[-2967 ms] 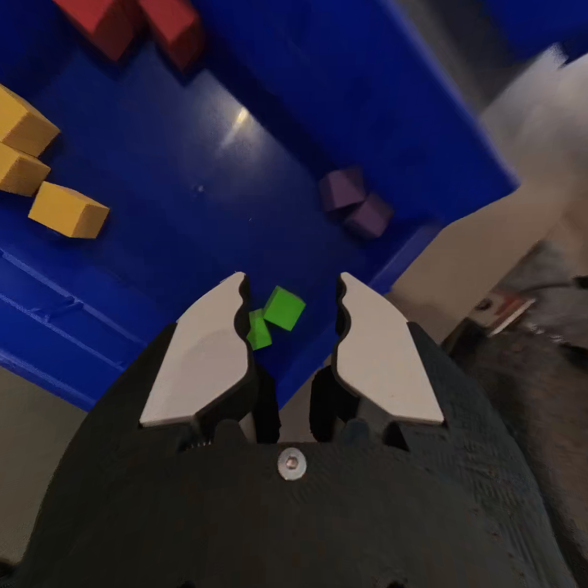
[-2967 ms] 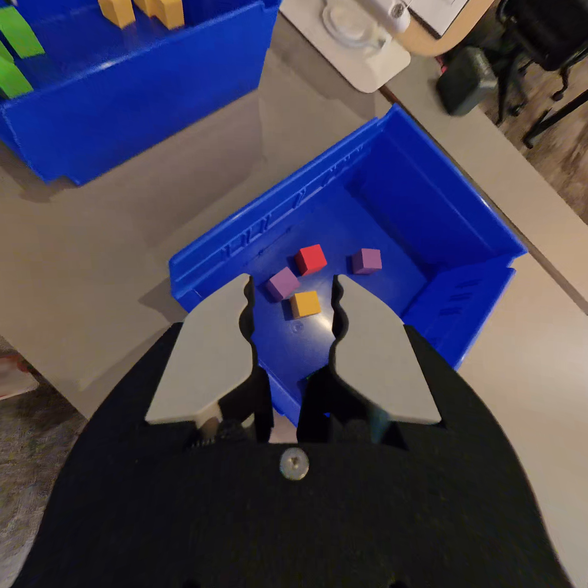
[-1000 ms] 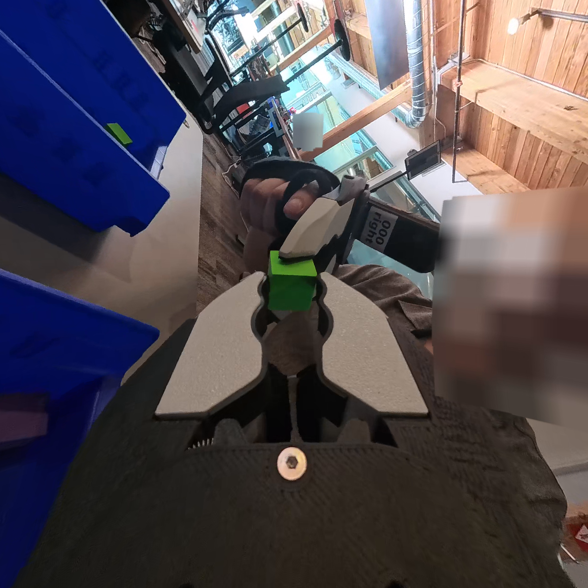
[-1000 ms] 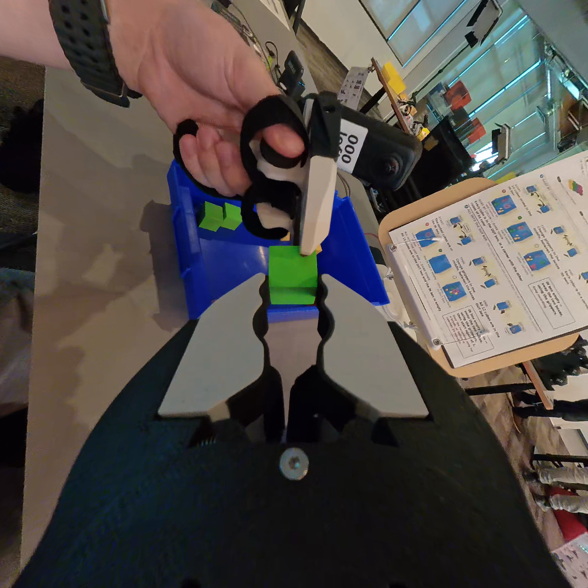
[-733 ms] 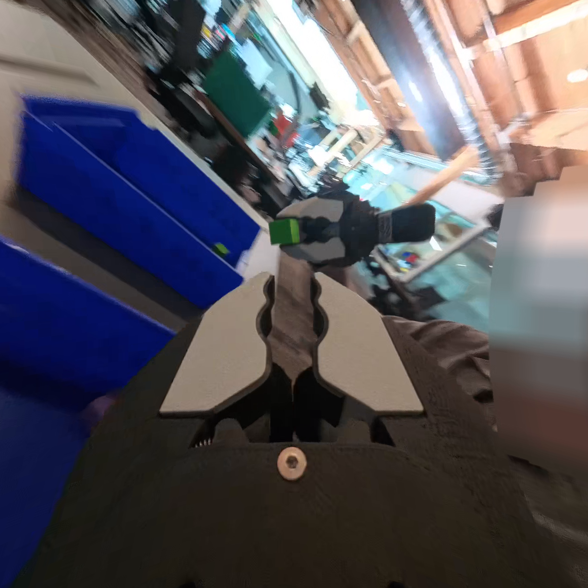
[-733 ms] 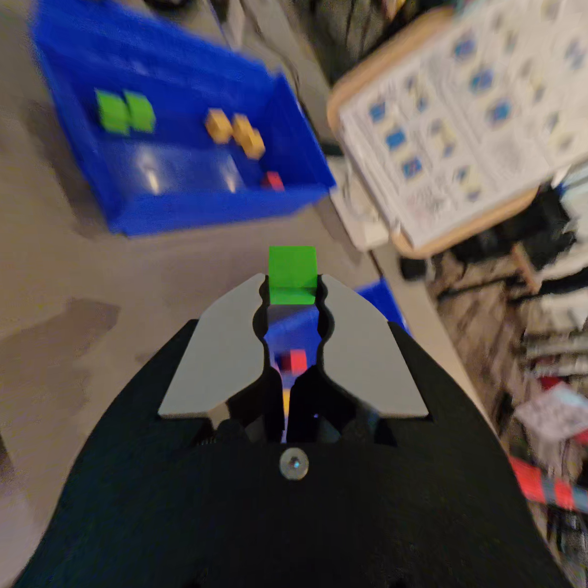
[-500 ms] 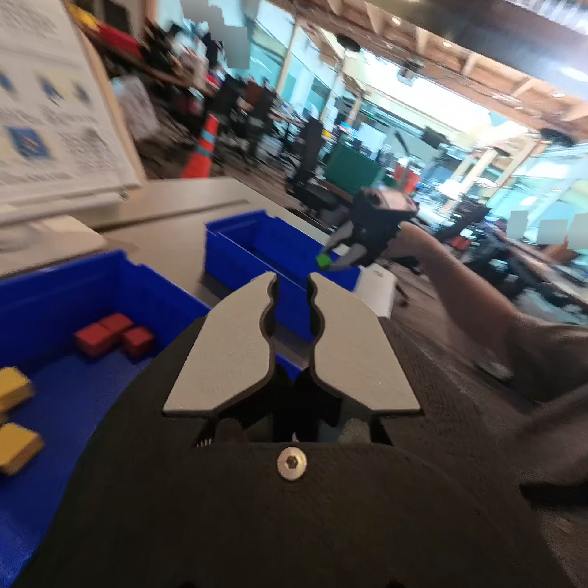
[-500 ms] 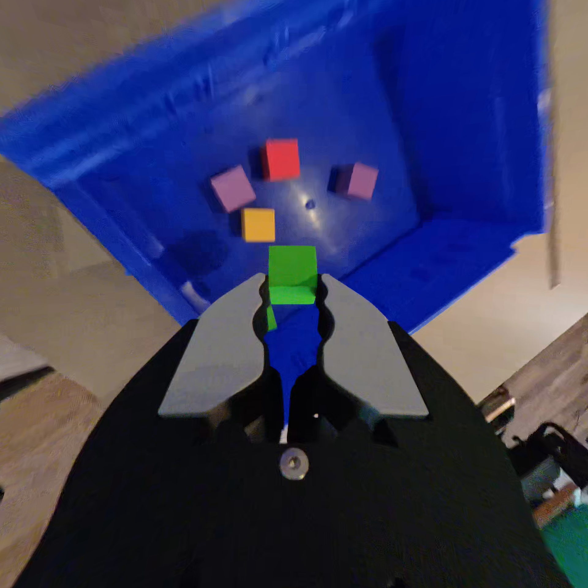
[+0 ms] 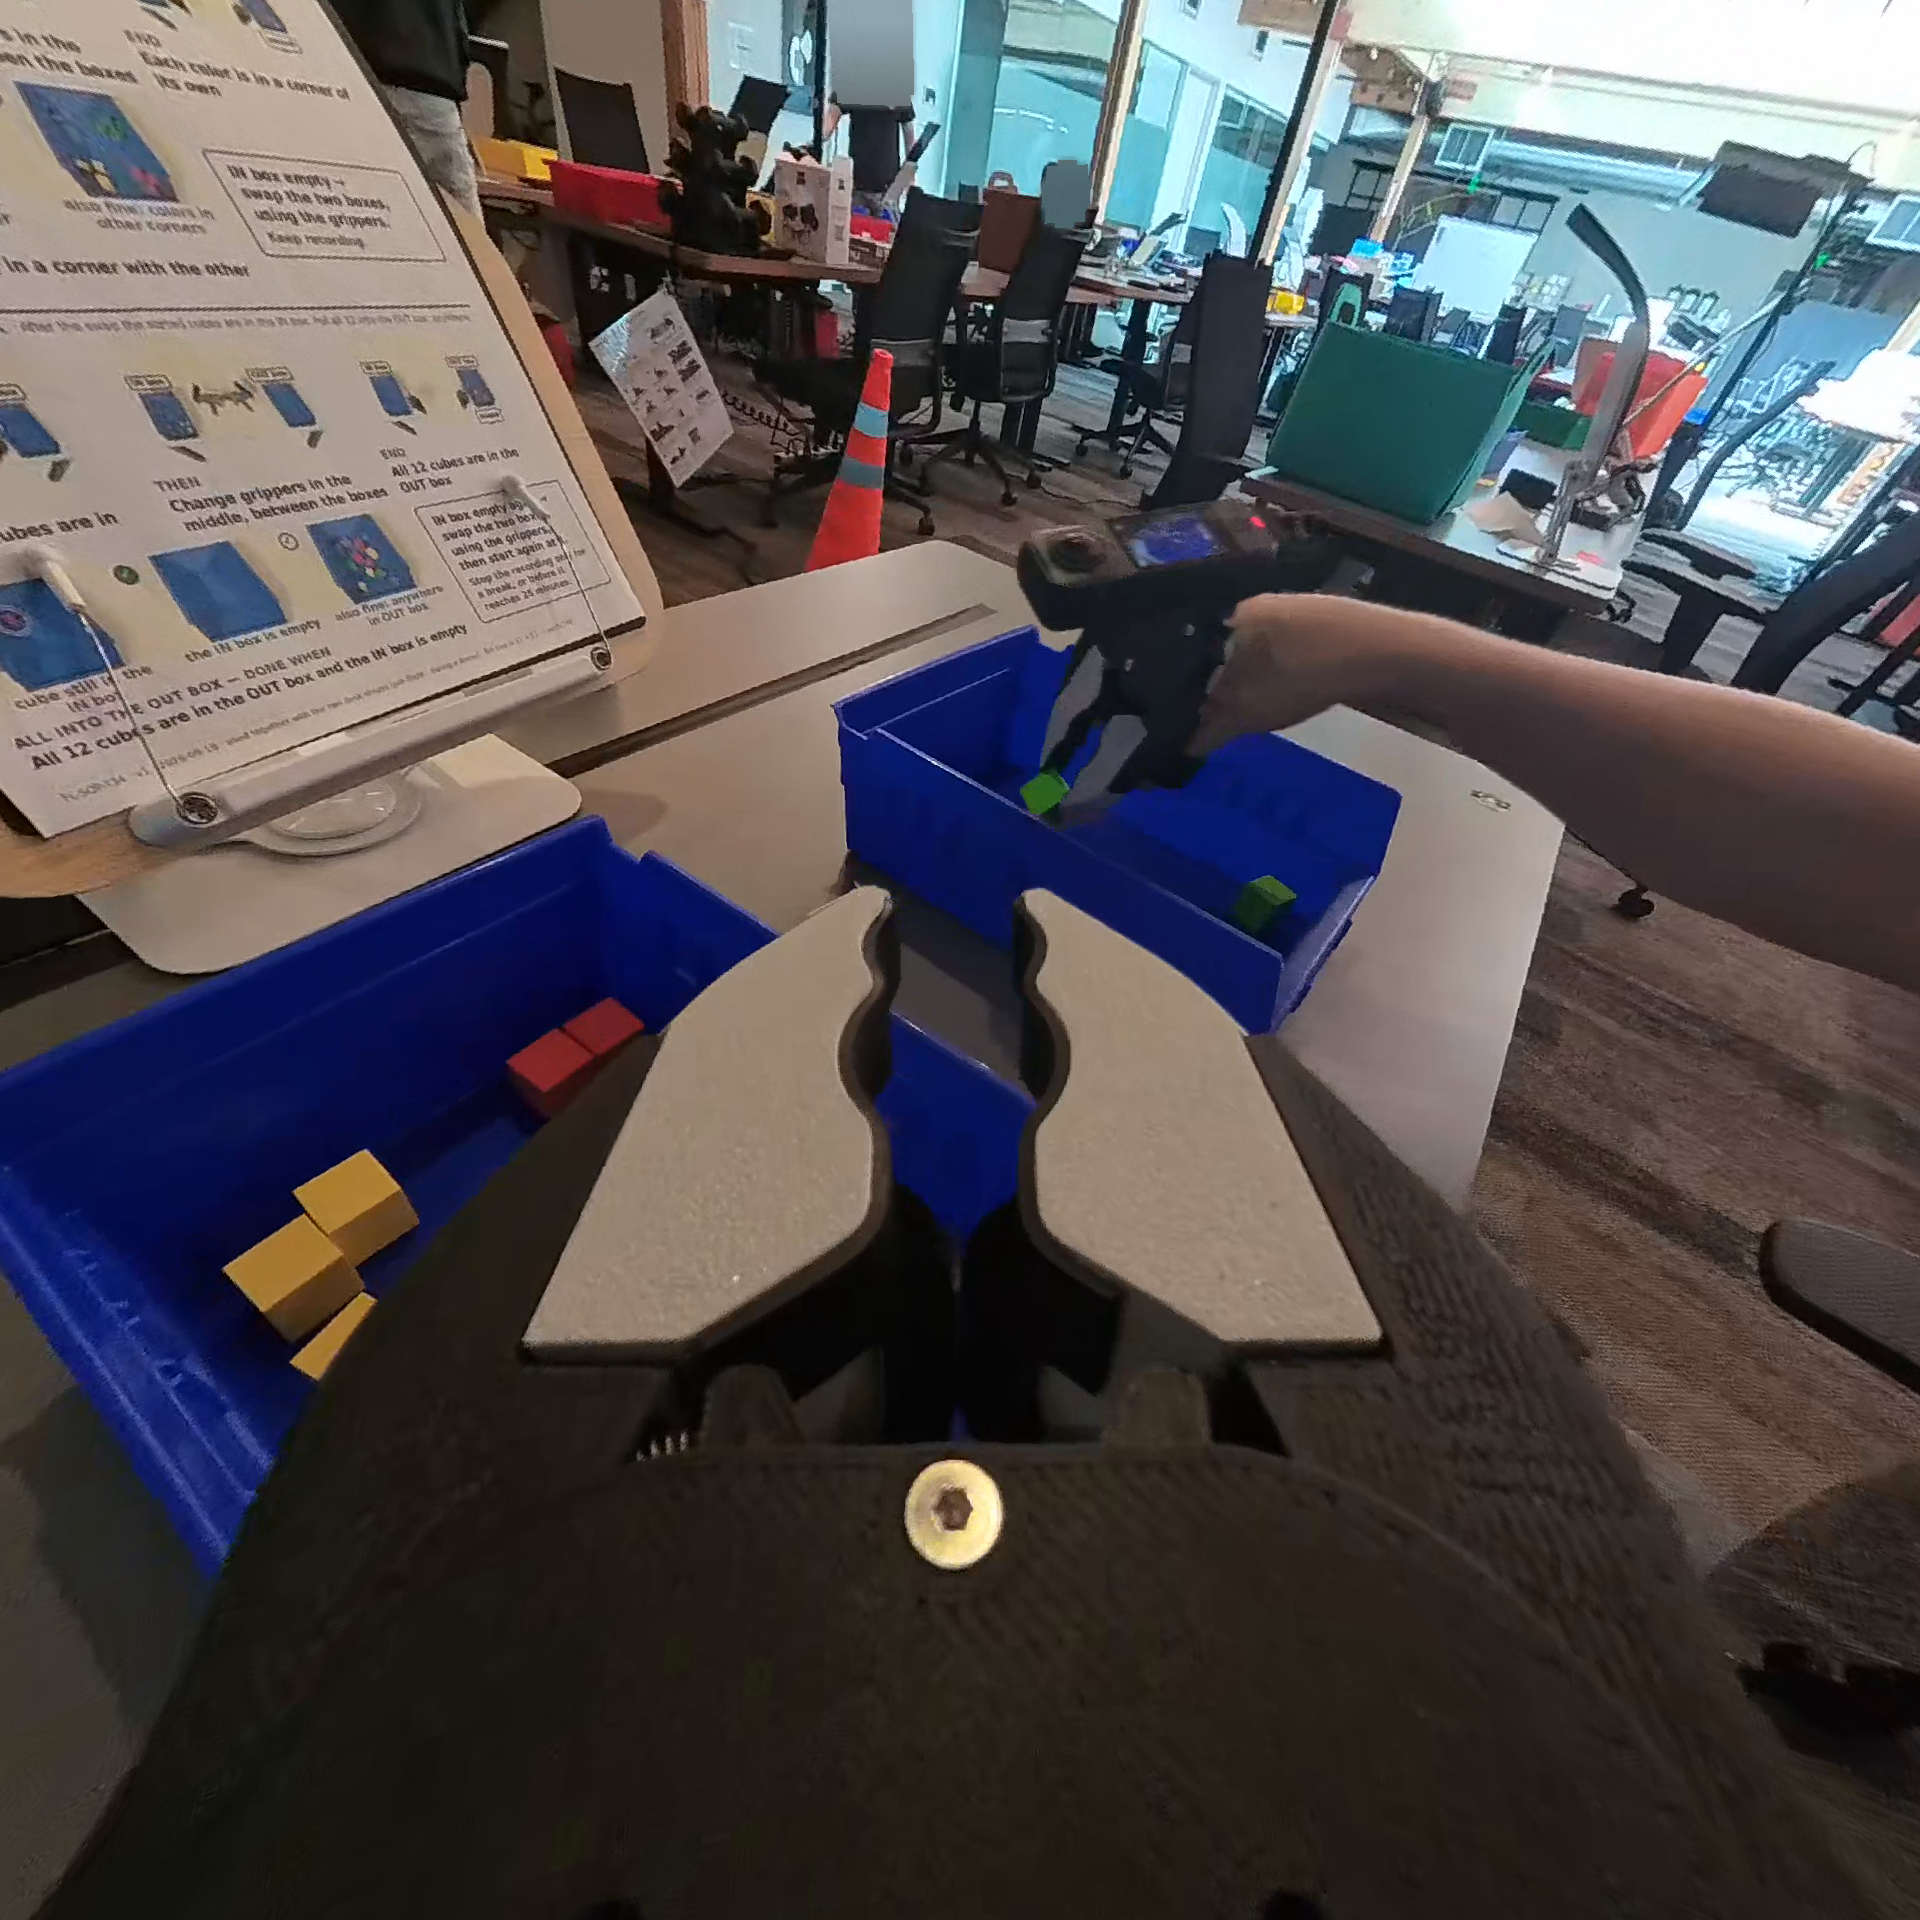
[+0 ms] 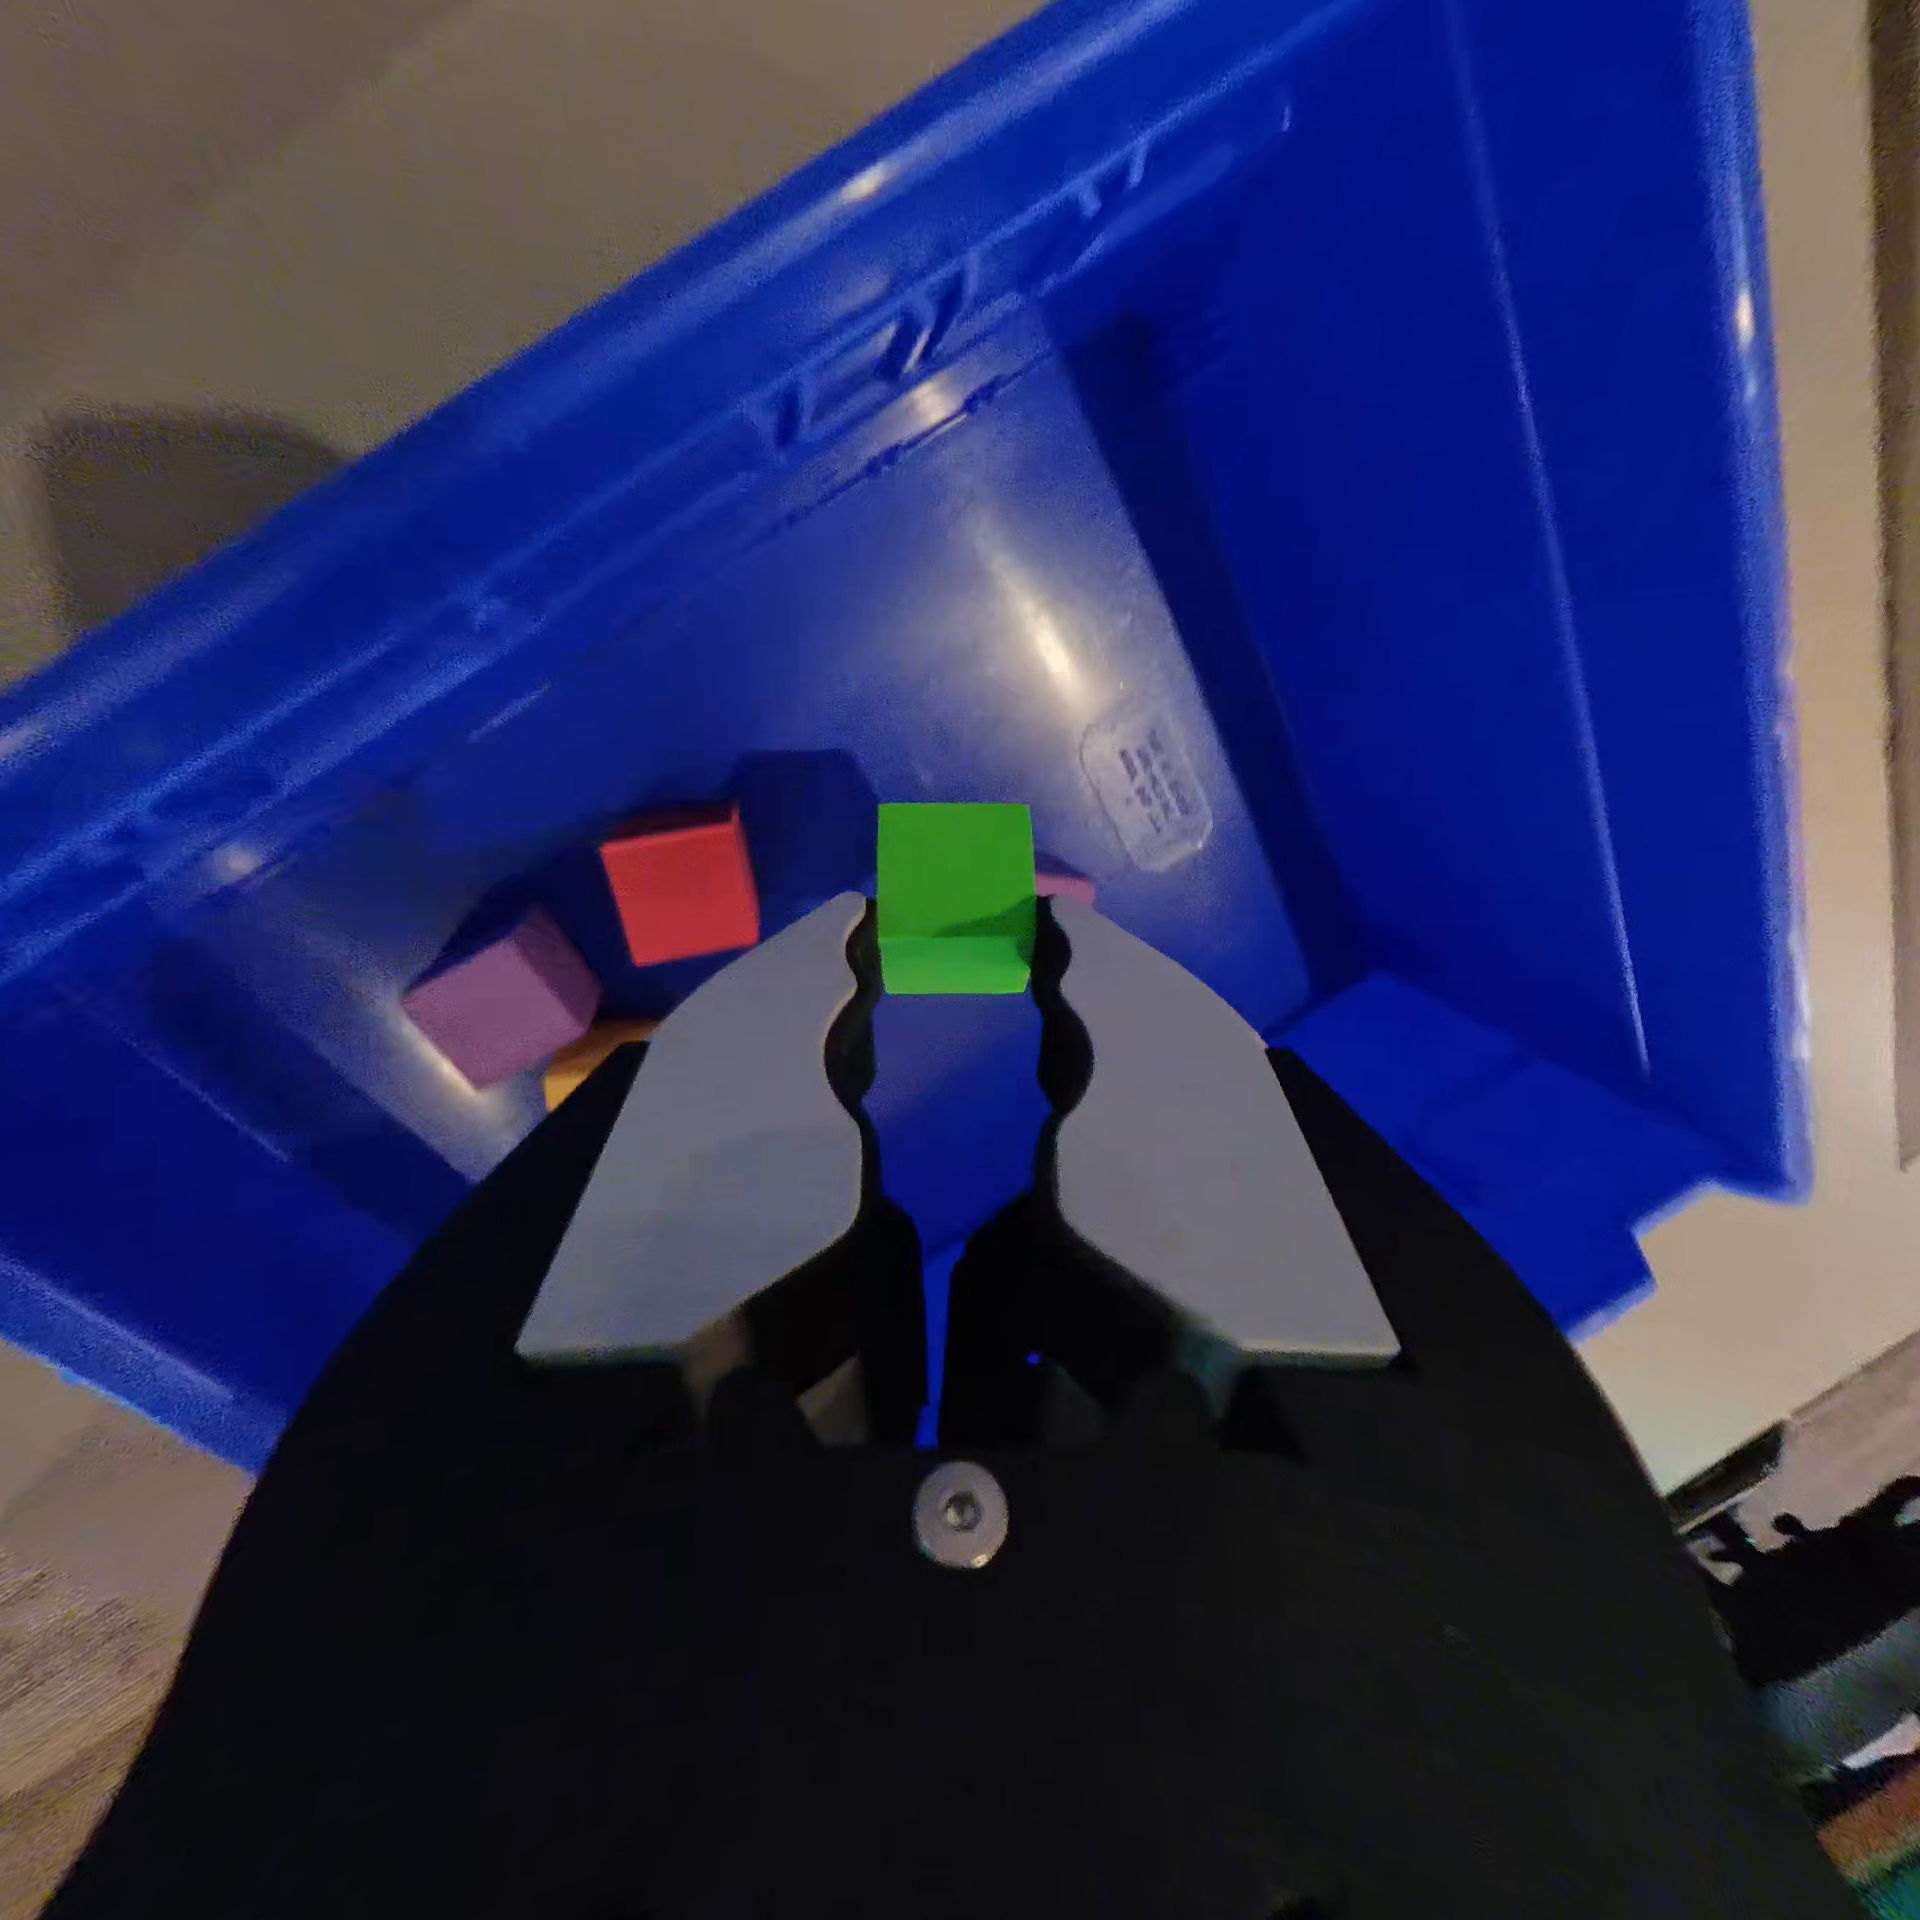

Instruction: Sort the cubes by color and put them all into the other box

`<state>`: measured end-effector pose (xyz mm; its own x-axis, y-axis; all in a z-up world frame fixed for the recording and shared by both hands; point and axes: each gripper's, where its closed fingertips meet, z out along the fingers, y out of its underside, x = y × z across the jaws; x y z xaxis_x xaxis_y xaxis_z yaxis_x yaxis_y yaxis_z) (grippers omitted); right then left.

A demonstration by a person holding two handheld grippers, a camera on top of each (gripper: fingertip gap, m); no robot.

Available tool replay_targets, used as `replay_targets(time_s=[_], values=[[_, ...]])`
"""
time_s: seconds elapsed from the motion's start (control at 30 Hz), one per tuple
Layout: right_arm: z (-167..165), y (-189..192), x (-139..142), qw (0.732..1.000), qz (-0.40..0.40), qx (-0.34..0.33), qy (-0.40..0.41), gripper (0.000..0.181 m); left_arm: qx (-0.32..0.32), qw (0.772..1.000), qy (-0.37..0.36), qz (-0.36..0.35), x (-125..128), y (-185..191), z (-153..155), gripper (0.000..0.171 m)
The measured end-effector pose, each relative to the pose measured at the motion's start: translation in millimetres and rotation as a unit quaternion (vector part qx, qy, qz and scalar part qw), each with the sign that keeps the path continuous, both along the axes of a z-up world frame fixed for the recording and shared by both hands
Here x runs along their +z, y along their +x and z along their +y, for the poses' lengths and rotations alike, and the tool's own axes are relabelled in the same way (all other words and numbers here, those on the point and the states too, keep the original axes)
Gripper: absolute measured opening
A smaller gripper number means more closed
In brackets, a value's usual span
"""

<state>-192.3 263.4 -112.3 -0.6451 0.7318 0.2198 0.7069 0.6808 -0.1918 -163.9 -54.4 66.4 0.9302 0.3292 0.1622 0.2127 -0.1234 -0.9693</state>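
Left wrist view: left gripper (image 9: 954,925) jaws slightly spread, holding nothing, above the near blue bin (image 9: 343,997) with red cubes (image 9: 571,1049) and yellow cubes (image 9: 322,1242). Printed instruction sheet (image 9: 239,395) stands far left on the desk (image 9: 727,675).

Right wrist view: right gripper (image 10: 954,925) jaws pinch a plain bright green cube (image 10: 954,899) at their tips, over a second blue bin (image 10: 1455,520) holding red cube (image 10: 681,883), purple cube (image 10: 504,992).

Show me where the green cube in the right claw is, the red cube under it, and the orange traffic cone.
Small green cube (image 10: 954,894): right wrist view, its top face.
Small red cube (image 10: 681,896): right wrist view, its top face.
Orange traffic cone (image 9: 854,480): left wrist view, its middle.
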Motion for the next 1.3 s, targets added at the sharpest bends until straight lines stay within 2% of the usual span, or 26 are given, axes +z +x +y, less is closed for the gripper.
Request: replay_targets(time_s=[0.2,0.3,0.43,0.5,0.57,0.63,0.73,0.87,1.0,1.1,1.2,1.3], values=[[-13,-9,-29,0.993,-0.118,-0.026,-0.016,0.028,-0.024,0.999,-0.036,-0.026,-17,4,7,0.021],[-16,-11,-36,0.990,-0.141,-0.030,-0.010,0.036,0.002,0.997,-0.076,-0.026,-30,-6,1,0.022],[-16,-15,-33,0.991,-0.127,-0.029,-0.004,0.048,0.065,0.990,-0.126,-0.024,-45,-32,-18,0.029],[-14,-15,-20,0.994,-0.101,-0.028,-0.011,0.048,0.094,0.983,-0.158,-0.014,-53,-46,-27,0.031],[-10,-12,1,0.998,-0.054,-0.026,-0.013,0.047,0.113,0.969,-0.220,0.004,-67,-62,-35,0.037],[-11,-6,22,0.999,-0.005,-0.024,-0.028,0.045,0.116,0.942,-0.315,0.011,-90,-80,-43,0.039],[-11,14,43,0.998,0.051,-0.015,-0.031,0.044,0.063,0.891,-0.449,0.010,-123,-98,-45,0.040],[-12,44,48,0.997,0.079,0.003,-0.017,0.044,-0.021,0.790,-0.613,0.020,-160,-120,-52,0.035],[-16,66,46,0.996,0.091,0.015,-0.012,0.044,-0.057,0.695,-0.717,0.006,-187,-137,-68,0.035],[-18,77,48,0.994,0.102,0.022,-0.011,0.044,-0.076,0.664,-0.744,-0.006,-199,-141,-73,0.036],[-19,84,50,0.994,0.107,0.028,-0.009,0.044,-0.069,0.624,-0.779,-0.015,-207,-147,-81,0.037],[-20,90,51,0.993,0.111,0.032,-0.005,0.044,-0.066,0.610,-0.789,-0.046,-214,-148,-82,0.037]])
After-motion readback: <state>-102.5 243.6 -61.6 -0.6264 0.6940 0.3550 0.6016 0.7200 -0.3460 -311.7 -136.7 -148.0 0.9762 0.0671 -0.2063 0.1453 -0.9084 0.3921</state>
